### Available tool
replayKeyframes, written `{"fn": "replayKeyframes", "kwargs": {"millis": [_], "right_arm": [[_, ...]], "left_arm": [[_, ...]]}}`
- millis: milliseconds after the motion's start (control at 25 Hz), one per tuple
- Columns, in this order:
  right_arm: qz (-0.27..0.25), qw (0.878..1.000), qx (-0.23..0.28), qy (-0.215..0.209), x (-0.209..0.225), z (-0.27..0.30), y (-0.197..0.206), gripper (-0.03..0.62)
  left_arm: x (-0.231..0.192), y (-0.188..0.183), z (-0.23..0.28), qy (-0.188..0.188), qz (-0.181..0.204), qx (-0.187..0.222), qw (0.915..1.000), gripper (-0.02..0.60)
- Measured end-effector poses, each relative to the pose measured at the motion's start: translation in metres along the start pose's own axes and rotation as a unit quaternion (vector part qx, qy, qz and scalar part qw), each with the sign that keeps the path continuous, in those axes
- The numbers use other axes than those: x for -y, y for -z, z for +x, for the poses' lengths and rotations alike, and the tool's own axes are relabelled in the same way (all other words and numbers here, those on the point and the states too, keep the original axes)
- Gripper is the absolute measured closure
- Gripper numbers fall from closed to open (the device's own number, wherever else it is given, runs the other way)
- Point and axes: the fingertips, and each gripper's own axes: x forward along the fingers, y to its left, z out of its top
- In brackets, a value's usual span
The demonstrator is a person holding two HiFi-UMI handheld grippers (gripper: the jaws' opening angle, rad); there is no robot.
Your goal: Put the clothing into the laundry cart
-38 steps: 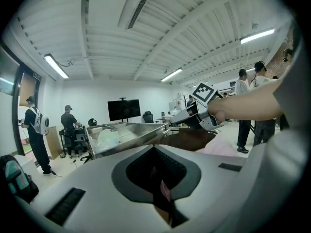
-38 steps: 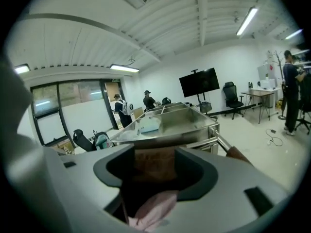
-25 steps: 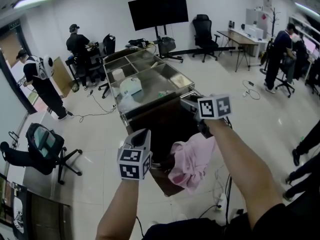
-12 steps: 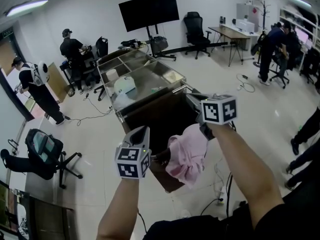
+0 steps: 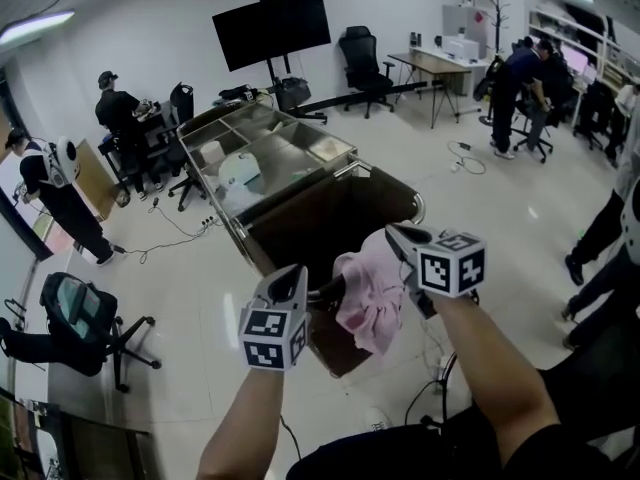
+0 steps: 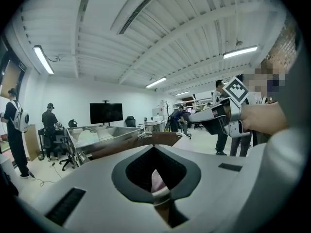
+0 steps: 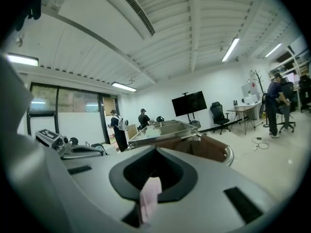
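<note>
A pink garment [image 5: 368,290] hangs bunched between my two grippers, above the near rim of the laundry cart [image 5: 412,200], a dark brown bin with a metal rim. My left gripper [image 5: 322,292] holds the garment's left side. A pink fold shows pinched between its jaws in the left gripper view [image 6: 158,191]. My right gripper [image 5: 398,238] is at the garment's upper right, shut on a strip of the pink cloth [image 7: 148,202]. The cart's rim also shows ahead in the right gripper view [image 7: 214,149].
A steel trolley [image 5: 330,148] with open compartments and white items stands right behind the cart. People stand at the left [image 5: 60,193] and the back right [image 5: 515,83]. An office chair [image 5: 85,313] is at the left, and cables [image 5: 425,393] lie on the floor near my feet.
Both grippers have brought the pink garment up and forward, from below the cart's near corner to over its rim. The right gripper has come down closer to the cloth.
</note>
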Motion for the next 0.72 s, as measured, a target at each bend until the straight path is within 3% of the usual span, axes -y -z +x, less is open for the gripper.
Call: {"fn": "replayKeyframes", "kwargs": {"millis": [720], "right_arm": [[0.027,0.994,-0.028,0.101,-0.049,-0.102,0.111,0.591]], "left_arm": [[0.035,0.069,-0.065,0.070,-0.004,-0.028,0.9971,0.581]]}}
